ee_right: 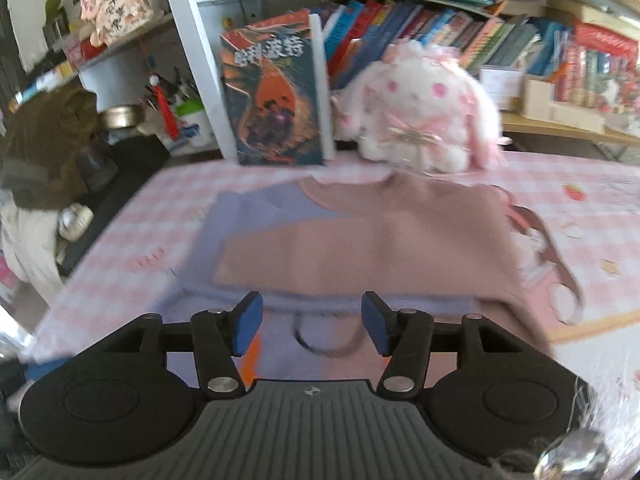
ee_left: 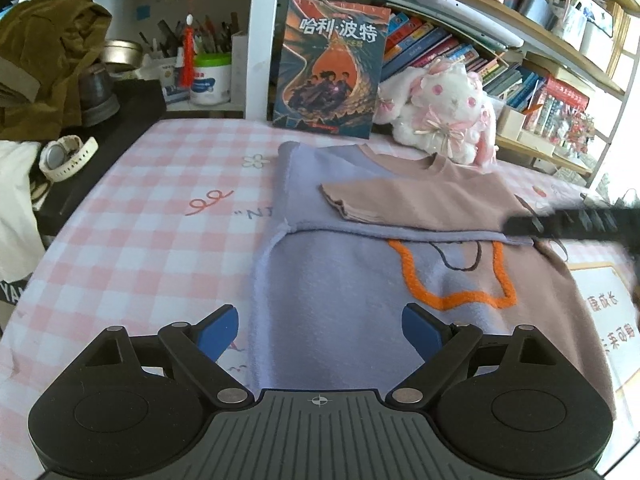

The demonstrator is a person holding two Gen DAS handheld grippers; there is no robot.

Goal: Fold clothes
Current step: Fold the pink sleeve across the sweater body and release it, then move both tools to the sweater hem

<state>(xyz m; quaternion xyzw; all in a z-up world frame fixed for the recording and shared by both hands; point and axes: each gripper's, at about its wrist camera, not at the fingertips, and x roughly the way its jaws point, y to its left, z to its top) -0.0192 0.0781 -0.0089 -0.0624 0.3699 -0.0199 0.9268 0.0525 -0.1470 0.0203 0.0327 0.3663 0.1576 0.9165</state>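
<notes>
I see the pink checked tablecloth point(ee_left: 152, 216) carrying the lilac and pink sweater point(ee_left: 328, 288), sleeves folded across its chest, before a propped book point(ee_left: 330, 68) and plush rabbit point(ee_left: 444, 104). Left, a white tub point(ee_left: 211, 78) beside pens. My left gripper point(ee_left: 320, 330) gapes wide, empty, above the hem; my right gripper point(ee_right: 312, 322) is parted, empty.

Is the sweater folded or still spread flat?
Partly folded: both sleeves lie across the sweater, but the bottom half with the orange outline remains flat on the table.
</notes>
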